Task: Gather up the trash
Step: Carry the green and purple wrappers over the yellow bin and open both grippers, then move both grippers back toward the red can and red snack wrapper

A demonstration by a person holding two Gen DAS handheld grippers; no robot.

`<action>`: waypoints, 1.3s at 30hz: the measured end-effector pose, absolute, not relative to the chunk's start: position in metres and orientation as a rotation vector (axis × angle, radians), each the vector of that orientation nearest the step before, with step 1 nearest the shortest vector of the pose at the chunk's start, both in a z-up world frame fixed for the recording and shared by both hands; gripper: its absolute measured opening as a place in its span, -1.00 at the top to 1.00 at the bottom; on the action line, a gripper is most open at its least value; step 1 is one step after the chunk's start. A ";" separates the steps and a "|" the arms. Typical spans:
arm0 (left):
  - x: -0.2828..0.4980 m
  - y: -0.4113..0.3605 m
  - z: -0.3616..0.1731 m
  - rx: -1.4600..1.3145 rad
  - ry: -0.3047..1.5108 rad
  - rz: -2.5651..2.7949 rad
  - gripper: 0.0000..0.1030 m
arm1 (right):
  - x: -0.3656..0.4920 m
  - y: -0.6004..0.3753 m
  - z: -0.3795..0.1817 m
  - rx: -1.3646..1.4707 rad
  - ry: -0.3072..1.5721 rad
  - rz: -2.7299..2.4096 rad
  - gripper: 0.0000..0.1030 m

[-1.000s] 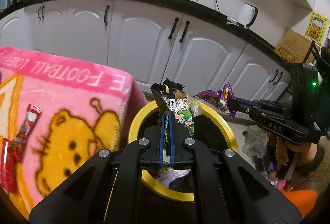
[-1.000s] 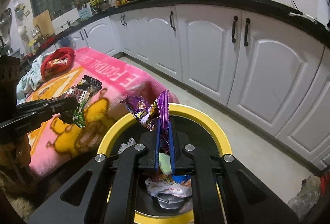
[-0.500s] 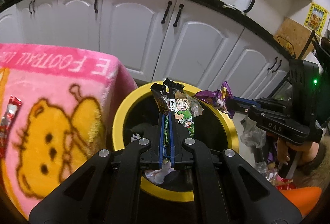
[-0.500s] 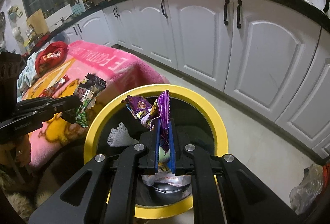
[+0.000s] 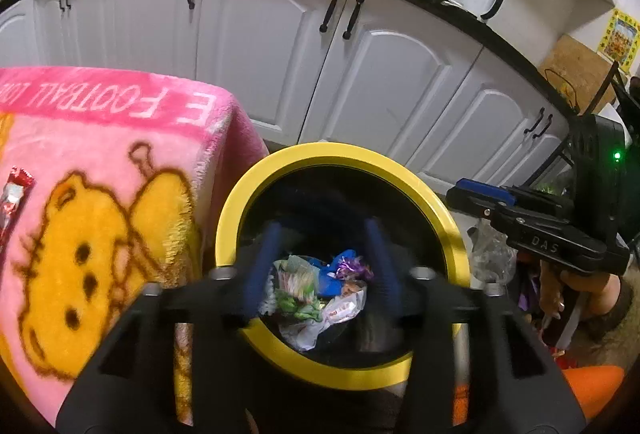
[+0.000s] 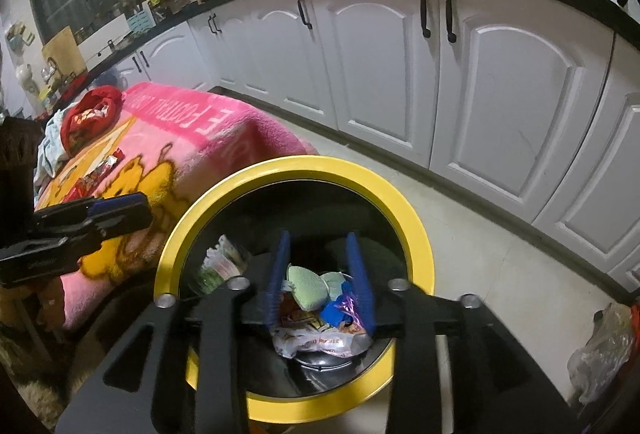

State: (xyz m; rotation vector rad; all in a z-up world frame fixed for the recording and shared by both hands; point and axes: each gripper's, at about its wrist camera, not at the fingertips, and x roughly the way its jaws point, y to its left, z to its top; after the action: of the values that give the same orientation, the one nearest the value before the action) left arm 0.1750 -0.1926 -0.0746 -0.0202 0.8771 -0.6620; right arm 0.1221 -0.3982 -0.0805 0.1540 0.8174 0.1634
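A black bin with a yellow rim [image 5: 448,222] [image 6: 420,234] stands on the floor beside the pink blanket. Several wrappers [image 5: 316,286] [image 6: 320,318] lie in a heap inside it. My left gripper [image 5: 324,230] is open and empty above the bin, its blue fingers blurred. My right gripper [image 6: 318,238] is open and empty above the bin too. The right gripper also shows in the left wrist view [image 5: 480,192], and the left gripper shows in the right wrist view [image 6: 116,210]. Red wrappers [image 5: 14,194] [image 6: 96,174] lie on the blanket.
The pink cartoon blanket [image 5: 100,154] [image 6: 192,138] covers a low surface left of the bin, with a red cloth bundle [image 6: 90,114] at its far end. White kitchen cabinets [image 5: 280,46] run behind. A clear plastic bag [image 6: 604,346] lies on the floor at right.
Both grippers have opened. The black-and-green wrapper from the left and the purple wrapper from the right have dropped into the bin. The views have moved closer over the bin.
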 end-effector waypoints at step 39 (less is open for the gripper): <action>0.145 -0.065 -0.012 -0.064 0.611 -0.317 -0.79 | 0.129 -0.291 -0.010 0.031 0.675 0.338 -0.45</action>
State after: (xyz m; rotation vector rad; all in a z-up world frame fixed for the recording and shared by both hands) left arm 0.1449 -0.0653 -0.0117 -0.0639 0.6112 -0.3171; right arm 0.1288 -0.2907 -0.0096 0.0312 0.6753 0.3379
